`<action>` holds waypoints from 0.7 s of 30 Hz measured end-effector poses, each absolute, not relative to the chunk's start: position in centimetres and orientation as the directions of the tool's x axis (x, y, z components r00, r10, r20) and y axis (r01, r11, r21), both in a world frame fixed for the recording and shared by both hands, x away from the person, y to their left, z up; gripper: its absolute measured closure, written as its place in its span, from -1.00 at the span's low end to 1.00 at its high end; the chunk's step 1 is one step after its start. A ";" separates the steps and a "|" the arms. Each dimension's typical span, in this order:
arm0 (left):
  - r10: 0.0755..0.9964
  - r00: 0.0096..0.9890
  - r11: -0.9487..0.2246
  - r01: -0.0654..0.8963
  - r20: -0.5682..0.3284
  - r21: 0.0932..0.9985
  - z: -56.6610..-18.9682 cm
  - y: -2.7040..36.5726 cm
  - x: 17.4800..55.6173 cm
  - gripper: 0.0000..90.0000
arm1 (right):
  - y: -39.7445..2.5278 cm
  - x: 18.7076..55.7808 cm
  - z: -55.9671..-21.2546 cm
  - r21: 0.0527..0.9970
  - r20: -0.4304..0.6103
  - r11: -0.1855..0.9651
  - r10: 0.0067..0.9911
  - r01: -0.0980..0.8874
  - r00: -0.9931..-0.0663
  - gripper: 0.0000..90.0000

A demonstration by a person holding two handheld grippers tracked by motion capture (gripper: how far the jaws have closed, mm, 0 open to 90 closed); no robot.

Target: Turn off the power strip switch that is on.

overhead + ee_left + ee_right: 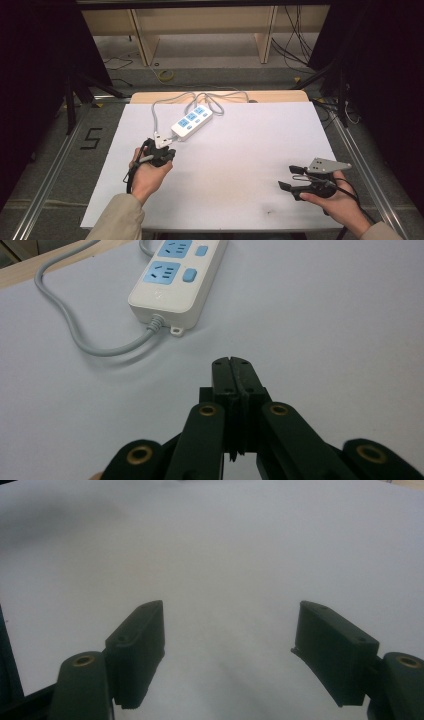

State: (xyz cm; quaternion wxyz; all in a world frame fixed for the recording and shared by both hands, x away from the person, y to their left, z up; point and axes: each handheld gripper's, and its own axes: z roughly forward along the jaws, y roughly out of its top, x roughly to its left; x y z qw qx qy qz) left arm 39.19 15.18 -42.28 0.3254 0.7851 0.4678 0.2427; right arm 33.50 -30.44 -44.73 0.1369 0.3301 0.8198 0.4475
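A white power strip (192,121) with blue sockets lies at the back left of the white tabletop (235,160), and its grey cable (156,112) loops behind and beside it. My left gripper (166,146) is just short of the strip's near end, pointing at it. In the left gripper view its jaws (232,364) are pressed together with nothing between them. The strip (177,280) lies ahead of them and the cable (65,315) curves off to the left. My right gripper (288,177) rests at the front right, open, over bare table (230,630).
A wooden edge (150,96) runs behind the white top. Metal rails (55,170) flank the table on both sides. Wooden shelving (145,40) and loose floor cables (295,45) lie beyond it.
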 end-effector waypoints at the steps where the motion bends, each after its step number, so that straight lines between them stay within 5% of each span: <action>1: 0.891 0.446 -0.356 0.575 0.083 0.737 -42.2 15.2 39.4 1.00 | -30.4 33.5 -44.7 0.823 0.071 0.383 0.664 0.420 -0.745 -0.37; 21: 0.884 0.454 -0.385 0.576 0.109 0.721 -41.2 13.6 42.3 1.00 | -30.4 33.3 -44.8 0.823 0.069 0.384 0.664 0.419 -0.745 -0.37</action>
